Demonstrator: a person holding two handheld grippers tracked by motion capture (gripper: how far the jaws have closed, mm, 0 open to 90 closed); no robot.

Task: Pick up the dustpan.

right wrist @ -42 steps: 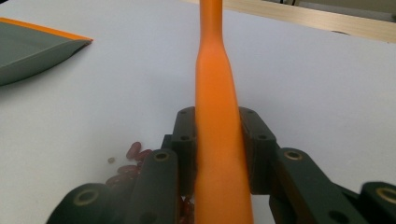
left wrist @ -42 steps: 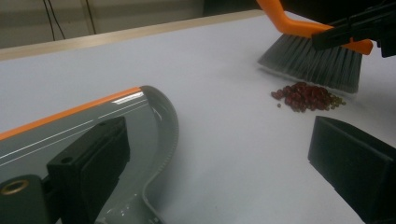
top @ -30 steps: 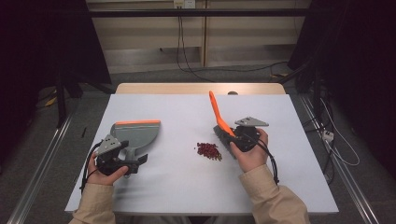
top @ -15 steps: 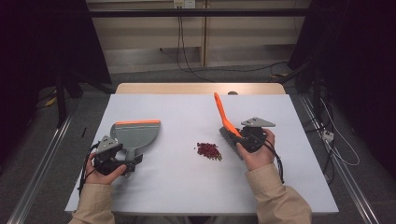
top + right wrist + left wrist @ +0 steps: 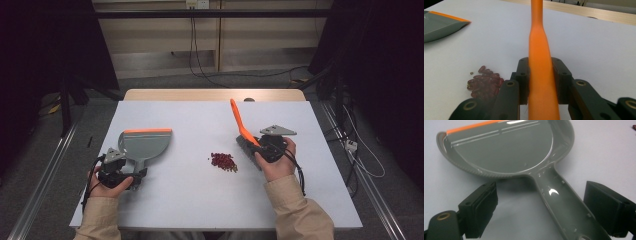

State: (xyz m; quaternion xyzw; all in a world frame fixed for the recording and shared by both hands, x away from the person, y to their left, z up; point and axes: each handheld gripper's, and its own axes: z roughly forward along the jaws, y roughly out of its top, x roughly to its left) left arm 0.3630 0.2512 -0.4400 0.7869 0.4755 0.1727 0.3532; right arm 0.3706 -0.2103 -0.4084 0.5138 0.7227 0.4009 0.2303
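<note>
A grey dustpan [image 5: 145,145] with an orange lip lies flat on the white table [image 5: 200,200], at the left. My left gripper [image 5: 132,172] is at its handle. In the left gripper view the handle [image 5: 564,205] lies between the jaws of the left gripper [image 5: 541,195]. They have just been closing, with a gap still at the left pad. My right gripper [image 5: 260,147] is shut on an orange brush handle [image 5: 239,122] that slants up and away. It rises between the pads of the right gripper [image 5: 541,72]. A small heap of red beans [image 5: 223,161] lies between the hands.
The beans [image 5: 485,81] sit just left of the right gripper's jaws, and the dustpan [image 5: 439,25] is at the far left. Past the table's wooden far edge [image 5: 215,95] are cables and dark stands on the floor.
My right gripper and the brush have edged slightly to the right, away from the beans. The left hand has stayed at the dustpan handle.
</note>
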